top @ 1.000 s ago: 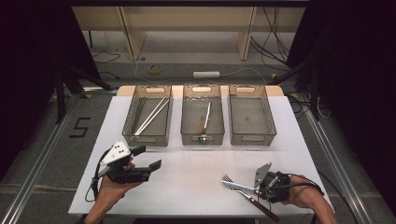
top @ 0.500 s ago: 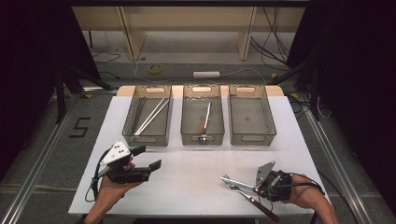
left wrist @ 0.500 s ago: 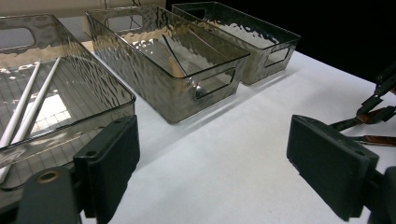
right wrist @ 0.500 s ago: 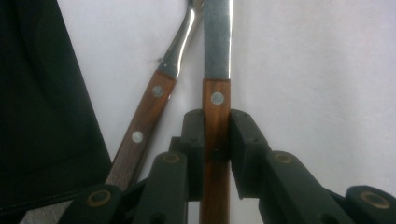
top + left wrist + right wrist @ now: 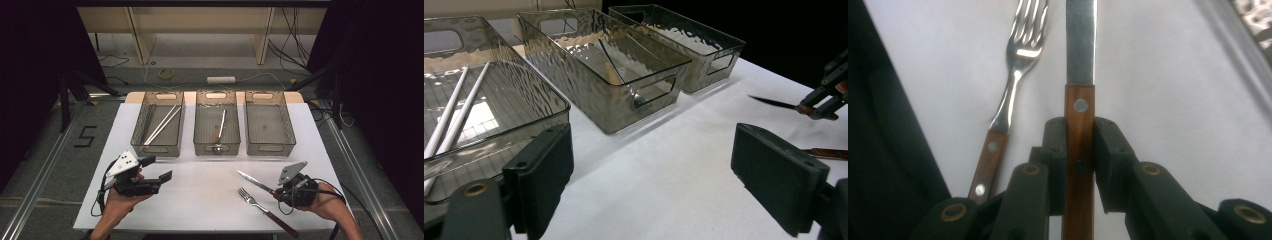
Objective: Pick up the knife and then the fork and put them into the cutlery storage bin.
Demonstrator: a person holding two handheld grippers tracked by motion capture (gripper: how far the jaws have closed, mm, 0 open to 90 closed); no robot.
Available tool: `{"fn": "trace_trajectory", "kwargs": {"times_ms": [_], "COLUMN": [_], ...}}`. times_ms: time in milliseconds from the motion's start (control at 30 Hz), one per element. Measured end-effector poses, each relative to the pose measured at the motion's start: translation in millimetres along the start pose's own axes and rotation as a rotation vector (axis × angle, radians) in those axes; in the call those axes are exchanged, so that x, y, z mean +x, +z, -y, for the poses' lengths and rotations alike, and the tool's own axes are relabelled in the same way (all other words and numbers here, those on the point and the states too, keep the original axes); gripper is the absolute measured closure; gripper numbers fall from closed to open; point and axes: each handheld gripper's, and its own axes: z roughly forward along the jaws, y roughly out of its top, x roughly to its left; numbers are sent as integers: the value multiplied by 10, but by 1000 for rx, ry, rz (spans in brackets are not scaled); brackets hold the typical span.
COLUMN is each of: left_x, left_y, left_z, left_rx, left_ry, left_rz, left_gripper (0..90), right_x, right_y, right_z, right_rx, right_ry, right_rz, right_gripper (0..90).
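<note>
The right gripper [image 5: 274, 190], clamped on the knife [image 5: 252, 181] handle, has lifted it off the surface beside the fork [image 5: 260, 206], ready for a bin [image 5: 267, 148], while the left gripper [image 5: 156, 176] waits open, empty.

Brown wooden handle with silver rivets on the knife [image 5: 1080, 105], steel blade gleaming; the fork [image 5: 1009, 95] matches it. White table [image 5: 210, 200], smoky rippled bins [image 5: 218, 127], white chopsticks [image 5: 161, 125], black grippers.
</note>
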Motion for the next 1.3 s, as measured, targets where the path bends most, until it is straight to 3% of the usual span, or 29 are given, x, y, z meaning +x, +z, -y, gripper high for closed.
{"fn": "trace_trajectory", "kwargs": {"times_ms": [200, 633, 967, 1300], "left_x": [3, 11, 9, 7], "left_y": [-4, -18, -22, -23], "left_z": [2, 1, 0, 0], "left_rx": [-1, -14, -18, -18], "left_ry": [-2, -11, -10, -10], "left_rz": [-2, 1, 2, 2], "left_gripper": [167, 166, 166, 166], "right_x": [-124, -473, -712, -1006], "right_y": [-27, -76, -105, -184], "right_z": [-92, -499, -835, -1019], "right_rx": [-71, -204, -243, -289], "right_ry": [114, 271, 354, 453], "right_rz": [18, 61, 93, 129], "right_gripper": [773, 773, 772, 772]}}
